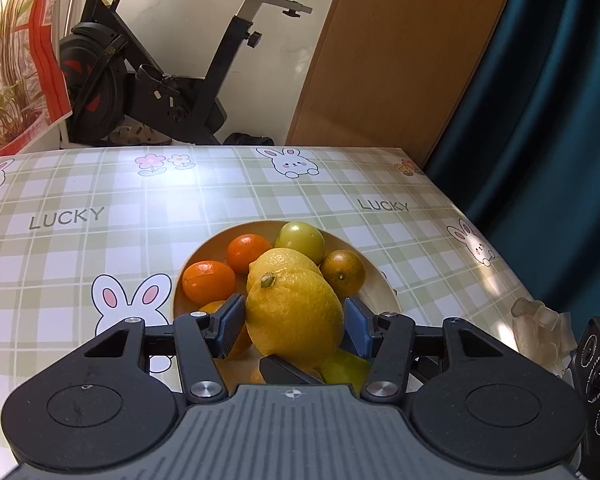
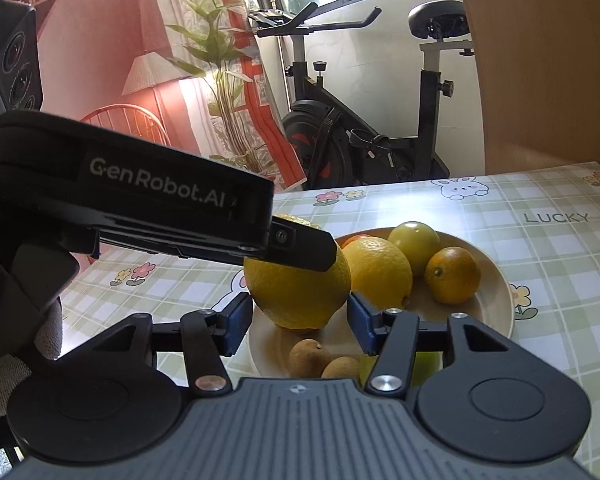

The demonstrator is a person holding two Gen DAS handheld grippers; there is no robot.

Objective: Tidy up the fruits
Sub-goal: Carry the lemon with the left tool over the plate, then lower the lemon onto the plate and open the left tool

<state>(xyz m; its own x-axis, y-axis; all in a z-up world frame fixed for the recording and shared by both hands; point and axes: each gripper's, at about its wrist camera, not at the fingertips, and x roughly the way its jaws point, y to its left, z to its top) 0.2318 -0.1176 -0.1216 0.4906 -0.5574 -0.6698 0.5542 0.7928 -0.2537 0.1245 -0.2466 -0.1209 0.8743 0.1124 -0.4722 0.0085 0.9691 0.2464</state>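
Note:
A beige plate (image 1: 384, 296) on the checked tablecloth holds several fruits: oranges (image 1: 208, 282), a second lemon (image 1: 284, 260), a green-yellow round fruit (image 1: 302, 238). A large lemon (image 1: 294, 316) sits between the blue pads of my left gripper (image 1: 296, 326), which is shut on it just above the plate. In the right wrist view the same lemon (image 2: 296, 292) lies between the pads of my right gripper (image 2: 298, 320), with the left gripper's finger (image 2: 300, 252) across its top. Small brown fruits (image 2: 304, 356) lie at the plate's (image 2: 500, 304) near side.
An exercise bike (image 1: 140, 80) stands beyond the table's far edge. A wooden panel (image 1: 400, 60) and a dark blue curtain (image 1: 548, 120) are at the right. A clear crumpled plastic item (image 1: 540, 332) lies at the table's right edge.

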